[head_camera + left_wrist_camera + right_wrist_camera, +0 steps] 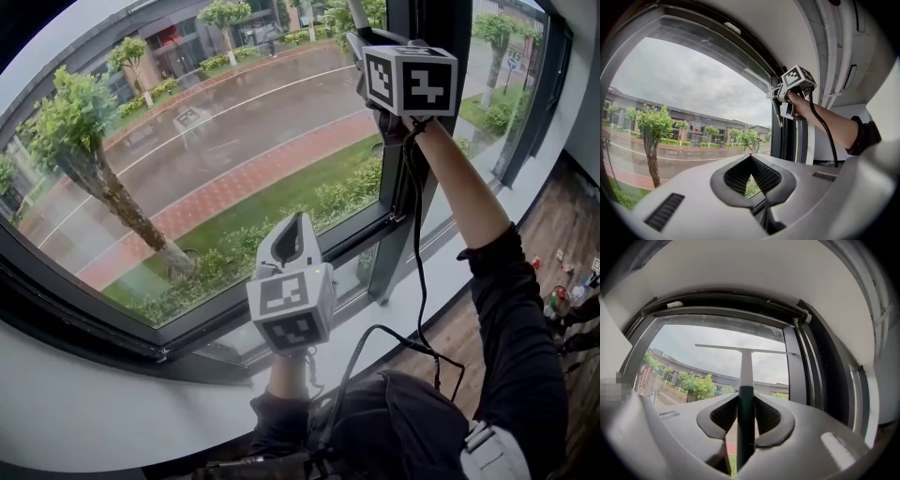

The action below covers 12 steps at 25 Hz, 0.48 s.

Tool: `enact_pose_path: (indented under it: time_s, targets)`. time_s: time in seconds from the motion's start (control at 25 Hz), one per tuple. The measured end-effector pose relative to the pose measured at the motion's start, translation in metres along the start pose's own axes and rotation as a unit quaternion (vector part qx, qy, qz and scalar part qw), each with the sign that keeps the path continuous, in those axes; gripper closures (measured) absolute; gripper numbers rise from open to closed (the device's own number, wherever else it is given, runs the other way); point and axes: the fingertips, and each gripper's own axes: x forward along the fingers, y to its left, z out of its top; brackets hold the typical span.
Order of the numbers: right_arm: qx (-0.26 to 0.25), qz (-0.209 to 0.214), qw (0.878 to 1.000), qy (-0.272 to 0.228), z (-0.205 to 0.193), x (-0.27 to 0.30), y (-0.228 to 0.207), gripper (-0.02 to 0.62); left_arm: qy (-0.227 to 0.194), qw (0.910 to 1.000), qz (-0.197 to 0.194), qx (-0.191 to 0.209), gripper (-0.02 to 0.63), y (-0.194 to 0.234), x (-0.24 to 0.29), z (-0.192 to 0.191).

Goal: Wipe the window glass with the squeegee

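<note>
Squeegee clamped by handle in right tongs | left tongs closed, empty

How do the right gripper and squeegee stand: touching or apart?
Touching. In the right gripper view the right gripper clamps the squeegee handle between both jaws.

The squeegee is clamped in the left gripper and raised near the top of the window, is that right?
Wrong gripper: the squeegee is clamped in the right gripper, not the left gripper, as the right gripper view shows. It is indeed raised near the top of the window glass.
</note>
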Motion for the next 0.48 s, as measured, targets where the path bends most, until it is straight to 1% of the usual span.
enact_pose_path:
  time_s: [0.2,0.36,0.48]
  targets:
    - [-0.004,-0.004,1.000,0.003,-0.011,-0.002,-0.001,0.503,0.003,1.0000,0.002,-0.001,0.607,0.002,0.003,-0.003]
    - [-0.005,-0.004,1.000,0.013,-0.026,-0.006,-0.001,0.503,0.006,0.9999,0.014,-0.004,0.607,0.007,0.002,-0.011]
    - [-0.003,-0.004,1.000,0.022,-0.037,-0.005,-0.001,0.503,0.011,0.9998,0.017,-0.006,0.607,0.008,0.002,-0.013]
